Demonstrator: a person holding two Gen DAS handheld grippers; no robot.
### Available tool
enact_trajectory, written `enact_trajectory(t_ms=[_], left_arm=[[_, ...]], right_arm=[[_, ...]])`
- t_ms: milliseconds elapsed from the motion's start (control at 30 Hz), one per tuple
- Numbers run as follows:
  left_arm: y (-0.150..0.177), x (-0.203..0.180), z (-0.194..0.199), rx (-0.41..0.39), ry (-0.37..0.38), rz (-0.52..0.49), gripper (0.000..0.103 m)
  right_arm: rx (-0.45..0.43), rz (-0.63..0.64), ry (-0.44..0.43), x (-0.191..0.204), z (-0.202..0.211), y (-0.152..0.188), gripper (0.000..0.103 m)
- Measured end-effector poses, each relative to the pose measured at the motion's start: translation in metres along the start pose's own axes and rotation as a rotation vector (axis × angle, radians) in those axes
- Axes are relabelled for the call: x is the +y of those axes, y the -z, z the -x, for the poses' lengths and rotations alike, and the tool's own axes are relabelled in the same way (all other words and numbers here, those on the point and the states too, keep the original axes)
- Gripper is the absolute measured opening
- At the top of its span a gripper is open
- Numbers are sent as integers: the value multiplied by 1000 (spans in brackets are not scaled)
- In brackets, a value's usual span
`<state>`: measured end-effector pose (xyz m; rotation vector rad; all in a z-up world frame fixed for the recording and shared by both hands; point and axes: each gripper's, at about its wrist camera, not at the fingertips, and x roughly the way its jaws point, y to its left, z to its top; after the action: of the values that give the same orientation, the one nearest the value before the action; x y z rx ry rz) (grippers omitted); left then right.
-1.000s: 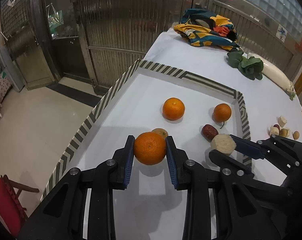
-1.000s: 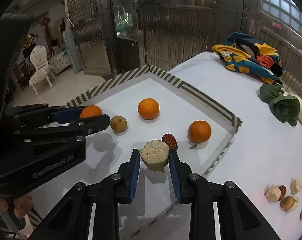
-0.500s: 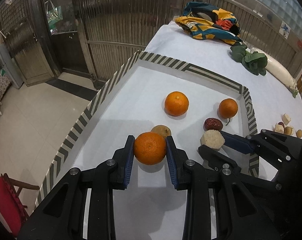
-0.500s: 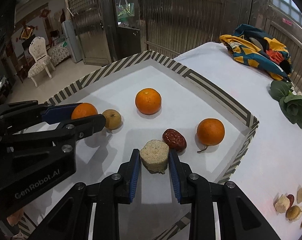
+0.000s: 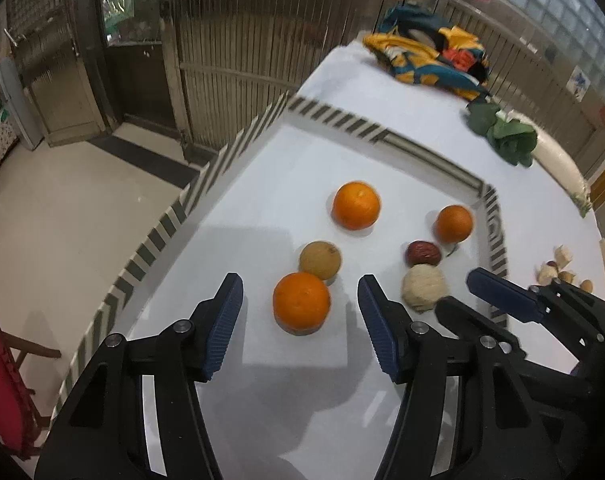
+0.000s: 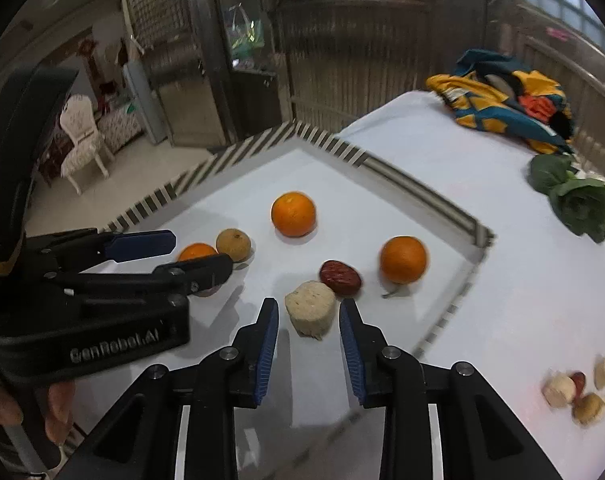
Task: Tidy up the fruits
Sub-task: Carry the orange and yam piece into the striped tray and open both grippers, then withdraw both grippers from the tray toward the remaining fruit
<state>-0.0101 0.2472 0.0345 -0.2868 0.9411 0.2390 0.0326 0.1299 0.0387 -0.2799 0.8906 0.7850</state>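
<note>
White tray (image 5: 334, 120), striped rim, on clothed table | my left gripper (image 5: 298, 312) just opened, jaws clear of near-edge orange (image 5: 301, 305) | my right gripper (image 6: 308, 322) slightly parted around beige chunk (image 6: 311, 314), barely touching if at all | step: release; next: withdraw, fetch loose pieces (image 6: 578, 392) | tray count: oranges 3, longan (image 5: 320, 260) 1, red date (image 5: 422, 253) 1, chunk 1

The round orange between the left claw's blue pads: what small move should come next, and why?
Probably lift the left gripper straight up and back. Its jaws have just been opening, and the round orange sits on the white stripe-edged tray with a gap at each pad, so it looks released. Sideways motion risks nudging it into the tan round fruit close behind.
</note>
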Motion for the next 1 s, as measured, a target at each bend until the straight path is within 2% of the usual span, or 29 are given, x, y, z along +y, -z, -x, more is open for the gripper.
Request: enact_trajectory(t_ms=[133,467,767,1000], left_arm=[[4,-13,16,-48,-4,-29,60],[20,-64,50,-124,53,-114,60],[35,-126,49,-107,123,-215,60],[41,-170,30,-52,168,-283,60]], right_arm=[[-49,-43,-21,-8,27,7,32],[-116,-158,49,-49,81,43,35],[-132,-248,116,-95,118,86,35],[-107,-325,181,-139,130,120,35]])
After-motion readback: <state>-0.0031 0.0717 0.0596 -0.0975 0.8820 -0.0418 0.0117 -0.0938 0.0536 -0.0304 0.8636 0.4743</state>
